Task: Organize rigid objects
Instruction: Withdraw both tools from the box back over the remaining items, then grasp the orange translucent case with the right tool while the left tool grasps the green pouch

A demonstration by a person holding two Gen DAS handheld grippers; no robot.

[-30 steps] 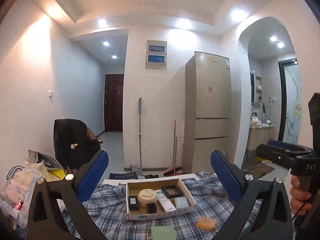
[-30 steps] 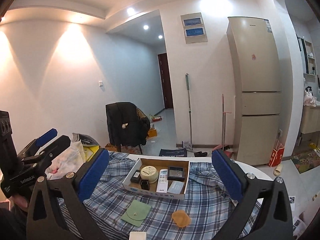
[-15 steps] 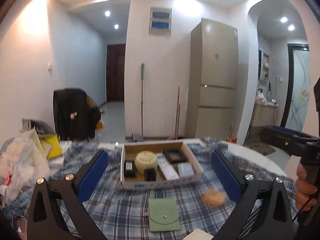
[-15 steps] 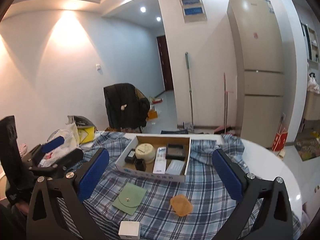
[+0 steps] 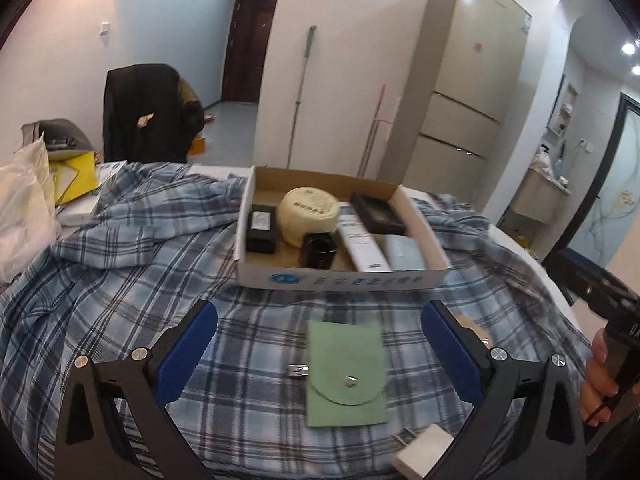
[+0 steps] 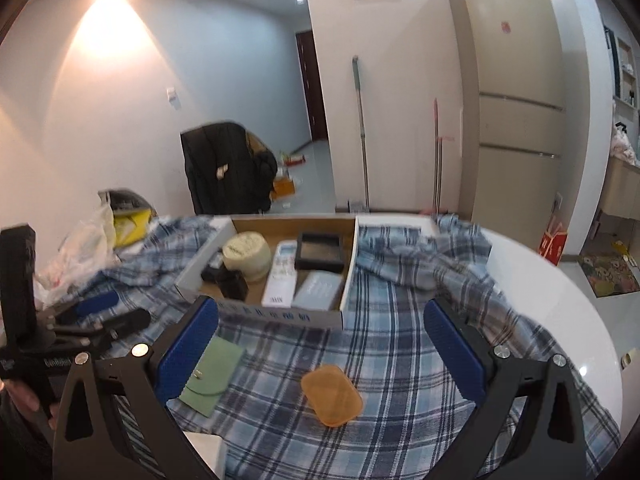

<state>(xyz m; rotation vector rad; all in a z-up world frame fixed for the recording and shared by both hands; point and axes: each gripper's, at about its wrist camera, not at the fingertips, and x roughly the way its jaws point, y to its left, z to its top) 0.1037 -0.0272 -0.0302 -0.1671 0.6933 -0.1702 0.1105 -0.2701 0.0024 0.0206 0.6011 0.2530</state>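
A shallow cardboard box (image 5: 344, 278) (image 6: 276, 316) sits on the plaid cloth. It holds a cream round tin (image 5: 309, 215), a white remote (image 5: 362, 242), and several dark and pale small items. A green snap pouch (image 5: 345, 372) (image 6: 210, 372) lies in front of the box, between the wide-apart fingers of my open left gripper (image 5: 320, 356). An orange soap-like bar (image 6: 331, 394) lies on the cloth between the fingers of my open right gripper (image 6: 322, 356). A white charger (image 5: 424, 456) rests at the near edge. Neither gripper holds anything.
The plaid cloth (image 5: 120, 280) covers a round white table (image 6: 560, 312). Plastic bags and a yellow item (image 5: 72, 178) are piled at the left. Beyond stand a chair with a dark jacket (image 6: 228, 168) and a fridge (image 6: 516, 100). A hand (image 5: 600, 384) holds the right gripper's handle.
Both grippers have tilted down and come closer to the table. The box, pouch and orange bar now look larger and sit between the open fingers.
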